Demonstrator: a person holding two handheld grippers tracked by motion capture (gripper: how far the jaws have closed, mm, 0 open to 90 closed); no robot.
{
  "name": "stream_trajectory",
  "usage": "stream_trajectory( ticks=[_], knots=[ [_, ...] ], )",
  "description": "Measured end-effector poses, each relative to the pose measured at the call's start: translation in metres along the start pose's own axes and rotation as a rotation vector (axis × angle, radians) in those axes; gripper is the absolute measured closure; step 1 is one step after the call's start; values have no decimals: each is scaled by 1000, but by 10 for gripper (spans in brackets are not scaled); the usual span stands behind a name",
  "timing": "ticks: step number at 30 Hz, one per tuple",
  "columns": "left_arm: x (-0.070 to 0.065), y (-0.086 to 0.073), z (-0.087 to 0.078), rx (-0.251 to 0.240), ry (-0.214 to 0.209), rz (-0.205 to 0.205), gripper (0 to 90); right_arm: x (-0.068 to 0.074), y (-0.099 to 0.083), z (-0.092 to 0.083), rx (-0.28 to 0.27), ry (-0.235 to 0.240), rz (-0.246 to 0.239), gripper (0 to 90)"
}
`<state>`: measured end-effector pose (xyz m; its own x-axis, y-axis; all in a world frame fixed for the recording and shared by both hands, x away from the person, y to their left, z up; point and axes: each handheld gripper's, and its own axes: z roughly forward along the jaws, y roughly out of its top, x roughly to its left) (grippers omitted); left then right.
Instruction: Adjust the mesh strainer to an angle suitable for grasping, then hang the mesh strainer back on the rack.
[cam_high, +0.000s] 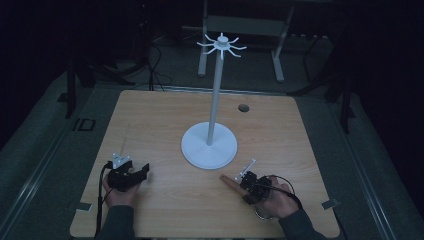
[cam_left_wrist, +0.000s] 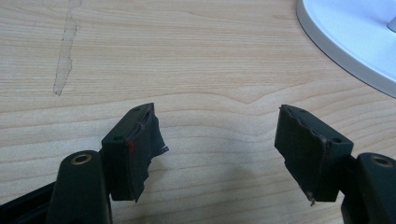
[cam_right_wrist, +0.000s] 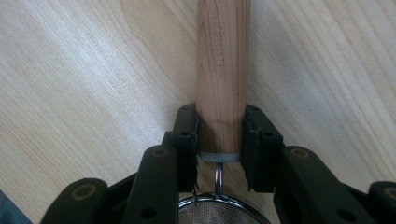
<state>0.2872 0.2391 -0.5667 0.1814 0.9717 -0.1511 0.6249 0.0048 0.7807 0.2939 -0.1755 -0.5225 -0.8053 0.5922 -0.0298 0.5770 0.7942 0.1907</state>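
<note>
The room is dark around a pale wooden worktop (cam_high: 165, 115), where a white stand (cam_high: 210, 145) with a round base, tall pole and a crown of hooks on top sits near the middle. The stand's height and hooks suggest it is there to hang utensils from.

Near the front edge, the right tool (cam_right_wrist: 219, 140) is clamped on the wooden handle (cam_right_wrist: 222, 70) of a small wire-mesh strainer (cam_right_wrist: 219, 212). Its pads press both sides of the handle just above the metal collar, probably so the mesh end stays close to the hand and the free handle end points ahead. In the high view the handle (cam_high: 231, 181) lies low over the worktop, pointing toward the stand's base.

The left tool (cam_left_wrist: 219, 154) rests just above the worktop with its jaws wide apart and nothing between them, seemingly kept ready as a spare hand.
</note>
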Motion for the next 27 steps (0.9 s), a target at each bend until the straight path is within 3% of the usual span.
stream_trajectory(
  ticks=[11, 27],
  knots=[
    [0, 0, 0, -1, -1, 2, 301, -2, -1, -8, -46, -6, 19, 692],
    [0, 0, 0, -1, 0, 2, 301, -8, 0, -22, -177, -37, 75, 694]
  ],
)
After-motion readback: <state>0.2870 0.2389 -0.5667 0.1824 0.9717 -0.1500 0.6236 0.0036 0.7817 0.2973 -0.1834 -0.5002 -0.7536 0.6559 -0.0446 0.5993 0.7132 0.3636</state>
